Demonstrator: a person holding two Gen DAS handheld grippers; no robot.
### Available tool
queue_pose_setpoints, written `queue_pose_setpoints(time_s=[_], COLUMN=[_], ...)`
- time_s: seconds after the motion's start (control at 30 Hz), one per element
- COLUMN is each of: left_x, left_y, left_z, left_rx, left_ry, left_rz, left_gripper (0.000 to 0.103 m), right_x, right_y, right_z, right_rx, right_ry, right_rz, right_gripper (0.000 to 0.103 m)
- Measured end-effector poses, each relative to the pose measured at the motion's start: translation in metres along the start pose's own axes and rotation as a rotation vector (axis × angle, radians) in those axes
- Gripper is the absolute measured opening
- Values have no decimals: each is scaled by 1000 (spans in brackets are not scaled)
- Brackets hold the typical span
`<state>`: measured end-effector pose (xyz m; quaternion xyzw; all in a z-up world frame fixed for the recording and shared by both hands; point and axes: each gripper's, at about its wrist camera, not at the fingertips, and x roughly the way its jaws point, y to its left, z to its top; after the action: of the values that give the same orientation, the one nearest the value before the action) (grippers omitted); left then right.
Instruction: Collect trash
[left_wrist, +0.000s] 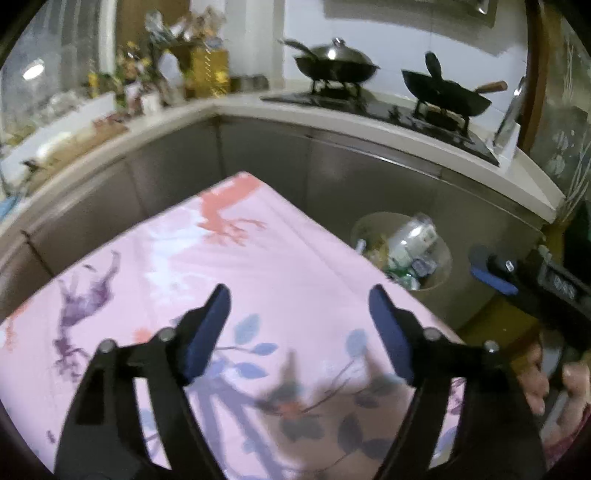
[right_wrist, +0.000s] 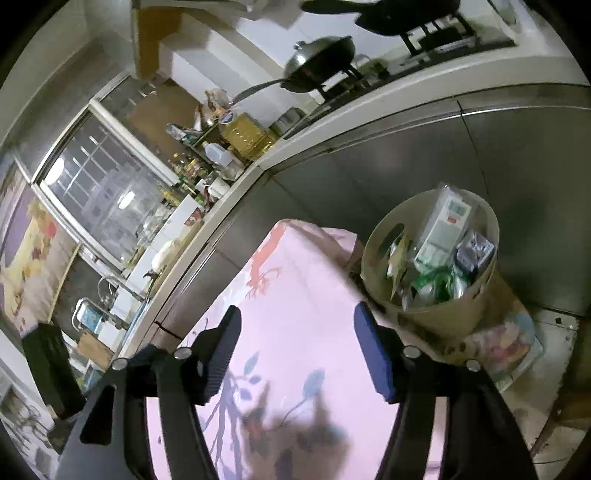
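**Trash all sitting in the bin, both grippers holding nothing**

Trash (right_wrist: 439, 254) is piled in the beige wastebasket (right_wrist: 436, 317) on the floor, just past the far right corner of the table and right up against the steel cabinet fronts (right_wrist: 406, 155). From the right wrist view it looks like a white-and-green carton, some clear plastic, a dark little packet and green wrappers, though the blur makes it hard to say exactly what each piece is. The bin stands upright on a flowery mat (right_wrist: 506, 347).

Biggest thing in both views is the table with its pink floral tablecloth (left_wrist: 280, 266). Behind it the L-shaped kitchen counter (left_wrist: 332, 114) carries a black stove (left_wrist: 373, 105) with a lidded wok (left_wrist: 336, 62) on one burner and a second wok (left_wrist: 447, 94) with a wooden handle on the other. Bottles and a yellow oil jug (left_wrist: 208, 72) crowd the counter corner.

Left gripper (left_wrist: 299, 328) hangs over the cloth, jaws spread wide, nothing between the blue pads. Right gripper (right_wrist: 295, 350) is the same deal: wide apart, above the table, bin just beyond its right finger. In the left camera, the right gripper pokes in from the right edge beside the bin, with the person's right hand (left_wrist: 550, 384) wrapped around its handle.
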<state>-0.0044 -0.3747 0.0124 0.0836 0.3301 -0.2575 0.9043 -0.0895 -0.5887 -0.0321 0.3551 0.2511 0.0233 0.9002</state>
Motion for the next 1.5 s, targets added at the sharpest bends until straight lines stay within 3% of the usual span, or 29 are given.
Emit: queue_pose_setpoints(time_s=[0.1,0.27,0.4,0.53,0.9,1.1,1.5], left_x=[-24,-53,-73,-84,-108,-113,-116], left_y=[9,17,26,42,77,78,60], left_z=[-12,-25,-39,-50,-74,-79,-79], left_rx=[13,12,5,-29,-96,-100,-58], left_ry=[-33,-69,-94,-93,-109,-112,-107], left_rz=[72,106,124,130,183,180,209], left_gripper=[84,97,97,97,97,97,97], right_x=[-8,-20,-34,-36,-42,-47,-54], right_y=[24,53,77,100,131,138,121], right_z=[-26,-58,-76,-87,-104,-110,-118], right_rx=[-39,-70,-113,-181,-200,-221,-147], right_ry=[-10,-21,-72,-69,-119,-143,-117], right_rz=[-19,-75,-107,-116,-188,-222,-227], right_gripper=[69,74,88,89,92,96,96])
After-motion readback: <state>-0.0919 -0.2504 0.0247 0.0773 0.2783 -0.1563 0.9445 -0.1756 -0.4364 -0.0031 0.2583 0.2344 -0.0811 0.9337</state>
